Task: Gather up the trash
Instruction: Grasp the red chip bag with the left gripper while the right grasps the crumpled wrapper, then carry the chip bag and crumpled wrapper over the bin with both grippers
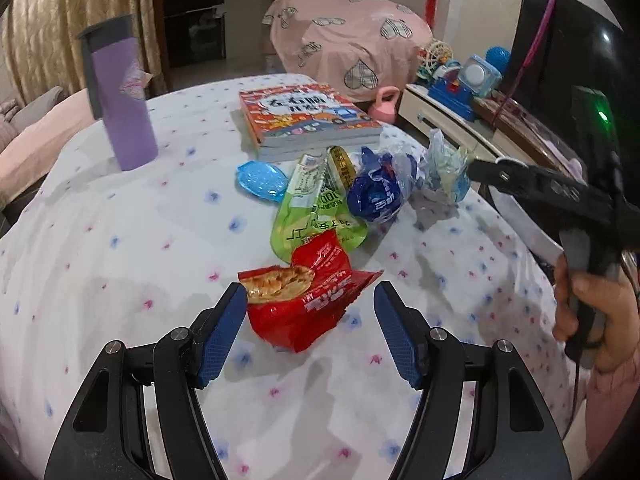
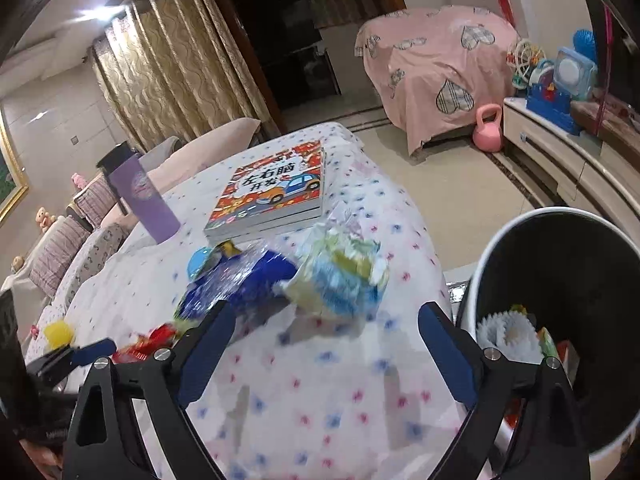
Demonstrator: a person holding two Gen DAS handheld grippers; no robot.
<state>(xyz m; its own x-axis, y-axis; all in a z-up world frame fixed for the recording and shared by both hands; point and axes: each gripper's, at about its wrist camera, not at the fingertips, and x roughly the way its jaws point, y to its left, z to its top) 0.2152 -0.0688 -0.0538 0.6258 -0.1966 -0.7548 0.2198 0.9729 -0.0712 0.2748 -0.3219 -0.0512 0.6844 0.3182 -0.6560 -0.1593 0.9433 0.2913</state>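
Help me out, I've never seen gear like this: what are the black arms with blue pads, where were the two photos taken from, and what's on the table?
They are two handheld grippers, each with a fisheye camera looking along its jaws. The left gripper has open jaws on either side of a red snack wrapper, not yet closed. The right gripper, also open and empty, faces a crumpled pale wrapper beside the trash bin. On the flowered tablecloth also lie a green pouch, a blue wrapper, books and a purple bottle.
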